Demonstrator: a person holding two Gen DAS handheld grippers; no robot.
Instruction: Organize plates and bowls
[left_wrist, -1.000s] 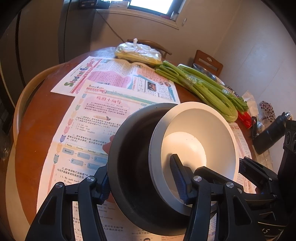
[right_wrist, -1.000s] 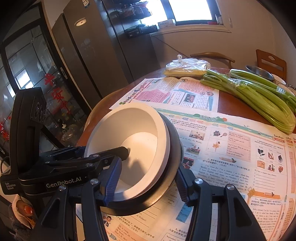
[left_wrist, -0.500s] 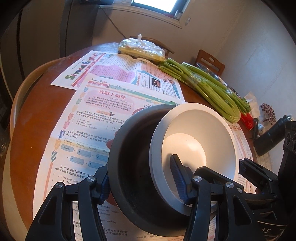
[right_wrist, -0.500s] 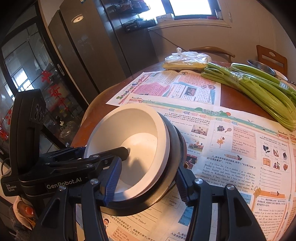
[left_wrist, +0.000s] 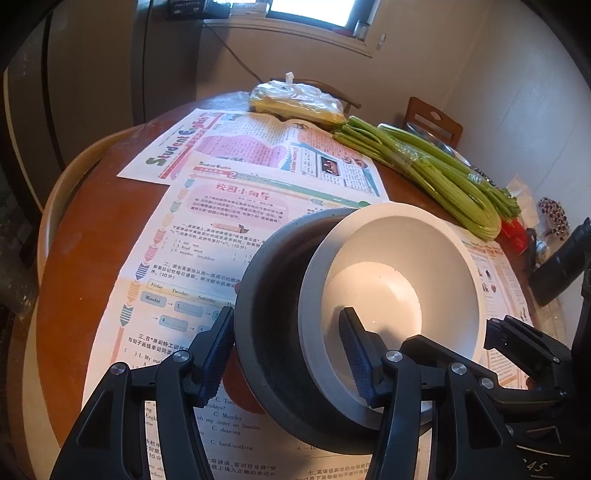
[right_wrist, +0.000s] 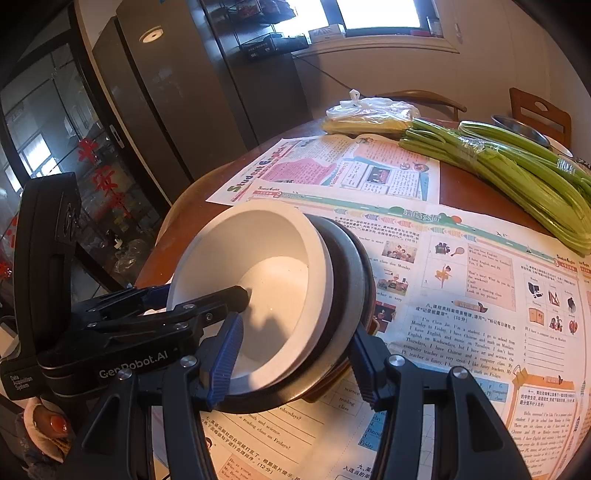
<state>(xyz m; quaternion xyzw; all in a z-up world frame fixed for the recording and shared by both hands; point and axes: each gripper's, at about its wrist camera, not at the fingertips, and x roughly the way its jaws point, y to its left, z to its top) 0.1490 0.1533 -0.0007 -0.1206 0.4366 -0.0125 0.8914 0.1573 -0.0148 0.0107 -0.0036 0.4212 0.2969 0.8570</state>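
Nearest my wrists: my left gripper (left_wrist: 286, 350), one finger outside the dark bowl (left_wrist: 273, 332) and the other inside the white bowl (left_wrist: 391, 280), pinching both walls together; my right gripper (right_wrist: 295, 354) clamps the opposite side of the same pair likewise, one finger inside the white bowl (right_wrist: 273, 280), the other outside the dark bowl (right_wrist: 351, 266). Reason for the double hold, as I judge it: two opposed grips carry the nested pair as one unit and stop the inner bowl sliding out. Item: white bowl, matte, thick flat rim, plain pale interior, empty; seated inside the dark bowl, off-centre and tilted. Item: dark bowl, charcoal, wider, with a broad rim showing round the white one; a brownish piece beneath it, unclear. Position: the stack is tipped, over the near newspaper (left_wrist: 207, 236) on the round wooden worktop (left_wrist: 85, 236); whether it touches the paper I cannot tell. Beyond: a second newspaper sheet (right_wrist: 332, 166), celery bundle (left_wrist: 436, 173), bagged yellow produce (left_wrist: 295, 101), metal dish (right_wrist: 521, 129), chair back (left_wrist: 432, 118).
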